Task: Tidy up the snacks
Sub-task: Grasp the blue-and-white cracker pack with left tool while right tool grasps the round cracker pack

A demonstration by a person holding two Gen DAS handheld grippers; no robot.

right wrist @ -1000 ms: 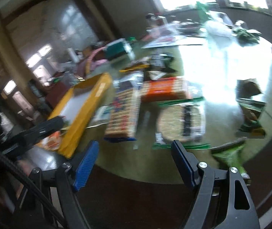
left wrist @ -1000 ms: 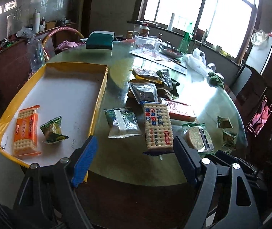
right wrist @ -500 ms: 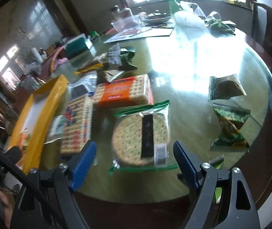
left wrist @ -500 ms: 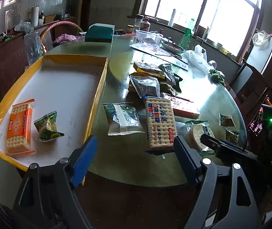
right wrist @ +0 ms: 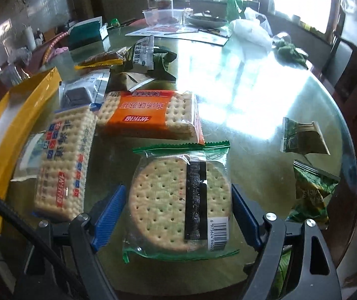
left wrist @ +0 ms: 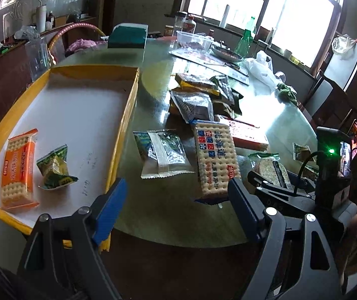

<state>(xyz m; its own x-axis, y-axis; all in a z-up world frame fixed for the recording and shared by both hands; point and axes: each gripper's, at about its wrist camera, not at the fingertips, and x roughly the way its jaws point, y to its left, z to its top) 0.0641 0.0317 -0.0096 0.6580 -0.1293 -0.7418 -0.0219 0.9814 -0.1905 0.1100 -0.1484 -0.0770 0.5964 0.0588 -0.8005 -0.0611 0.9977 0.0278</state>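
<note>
At bench's near edge my right gripper (right wrist: 178,215) straddles the round cracker pack (right wrist: 178,202), open, not gripping. Left gripper (left wrist: 176,200) open, empty. Yellow tray (left wrist: 126,115) holds two snacks; most remain.

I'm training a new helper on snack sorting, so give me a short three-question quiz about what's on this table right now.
1. True or false: the yellow tray already holds an orange cracker pack and a small green packet.
2. Which snack lies between the fingers of the right tool? A) round cracker pack B) foil packet C) long blue-lettered cracker pack
3. Fill in: the left tool hangs over the near edge of the table with its jaws ____.

Key: 1 true. 2 A, the round cracker pack; the pads do not seem to press on it. 3 open, nothing between them.
</note>
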